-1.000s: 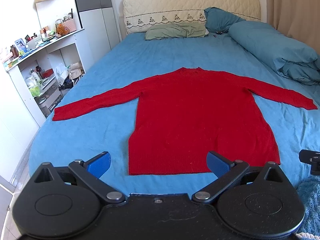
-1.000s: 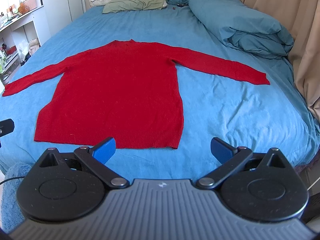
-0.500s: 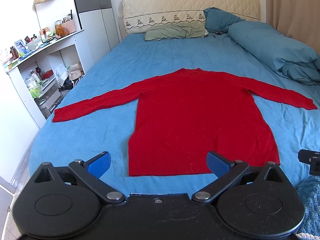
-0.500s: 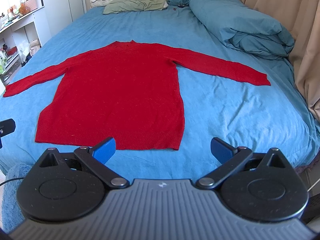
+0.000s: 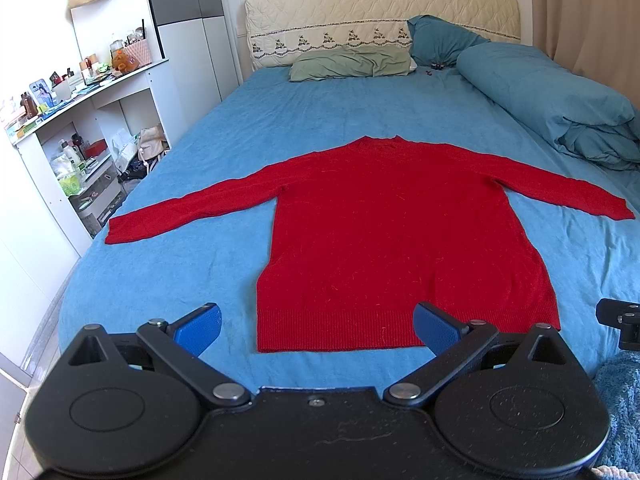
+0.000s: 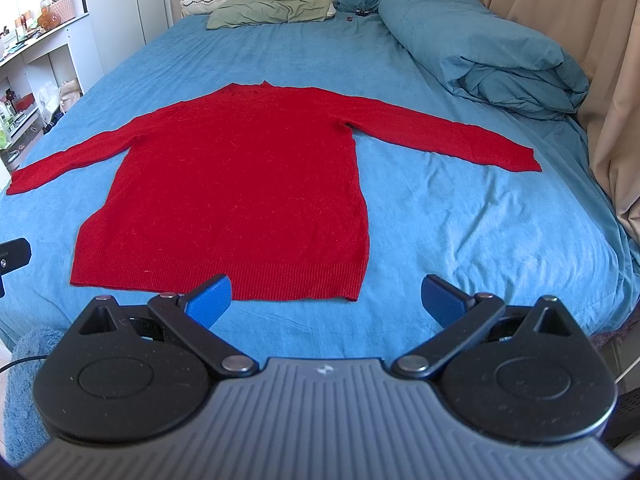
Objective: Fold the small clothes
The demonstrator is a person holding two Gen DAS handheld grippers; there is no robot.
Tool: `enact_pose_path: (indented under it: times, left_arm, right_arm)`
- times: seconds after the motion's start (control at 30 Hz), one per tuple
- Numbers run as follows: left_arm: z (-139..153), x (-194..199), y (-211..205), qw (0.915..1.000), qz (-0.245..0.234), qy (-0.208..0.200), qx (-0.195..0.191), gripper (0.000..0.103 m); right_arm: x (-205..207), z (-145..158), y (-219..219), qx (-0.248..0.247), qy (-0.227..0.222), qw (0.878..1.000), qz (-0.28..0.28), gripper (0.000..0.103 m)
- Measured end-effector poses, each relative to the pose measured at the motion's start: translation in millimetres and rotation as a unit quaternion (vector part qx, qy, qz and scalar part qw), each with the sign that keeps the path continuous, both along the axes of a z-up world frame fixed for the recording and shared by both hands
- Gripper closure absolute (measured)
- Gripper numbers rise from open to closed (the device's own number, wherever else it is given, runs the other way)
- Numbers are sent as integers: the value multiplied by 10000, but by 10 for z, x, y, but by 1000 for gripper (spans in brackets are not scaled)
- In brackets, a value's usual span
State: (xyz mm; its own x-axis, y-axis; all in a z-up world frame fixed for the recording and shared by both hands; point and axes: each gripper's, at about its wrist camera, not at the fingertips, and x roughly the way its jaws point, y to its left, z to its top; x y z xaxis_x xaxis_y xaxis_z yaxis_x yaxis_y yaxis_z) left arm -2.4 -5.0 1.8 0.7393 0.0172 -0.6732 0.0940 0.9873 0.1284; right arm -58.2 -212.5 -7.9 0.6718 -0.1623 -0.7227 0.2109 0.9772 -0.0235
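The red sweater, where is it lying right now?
The red sweater lies flat, sleeves spread, in the middle of the blue bed, its hem nearest both cameras. The rolled teal duvet lies to its right and the green pillow beyond its collar.

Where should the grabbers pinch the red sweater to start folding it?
Probably at the sleeve cuffs. The red sweater lies flat, both sleeves spread straight out. The left gripper could come from the left for the left cuff, the right gripper from the right for the right cuff. Cuffs are thin free ends, easy to pinch and carry across the body.
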Motion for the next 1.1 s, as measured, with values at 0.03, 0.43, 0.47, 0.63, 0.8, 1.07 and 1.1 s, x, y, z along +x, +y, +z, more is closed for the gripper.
enact_pose_path:
  times: [0.03,0.43,0.47,0.63,0.8,1.07,1.1]
  left_arm:
    - [0,0,1,10000,-3,0,-2,0]
    - [2,-8,2,10000,14,-3,-14,0]
    - [2,-9,2,10000,14,-4,-16,0]
    - [2,-8,2,10000,12,-4,-14,0]
    - [0,-12,3,10000,19,-3,-7,0]
    - [20,-3,18,10000,36,13,-25,0]
    - [31,12,15,10000,37,29,-19,0]
  right_arm:
    - [-1,-1,3,-5,0,10000,1,0]
    - [-10,17,8,2,3,10000,64,0]
    - [-9,17,11,5,6,10000,63,0]
    - [-13,18,22,8,10,10000,57,0]
    - [-13,18,23,4,9,10000,63,0]
    - [-14,46,28,53,-3,9999,90,0]
    - [-11,75,26,85,-15,9999,101,0]
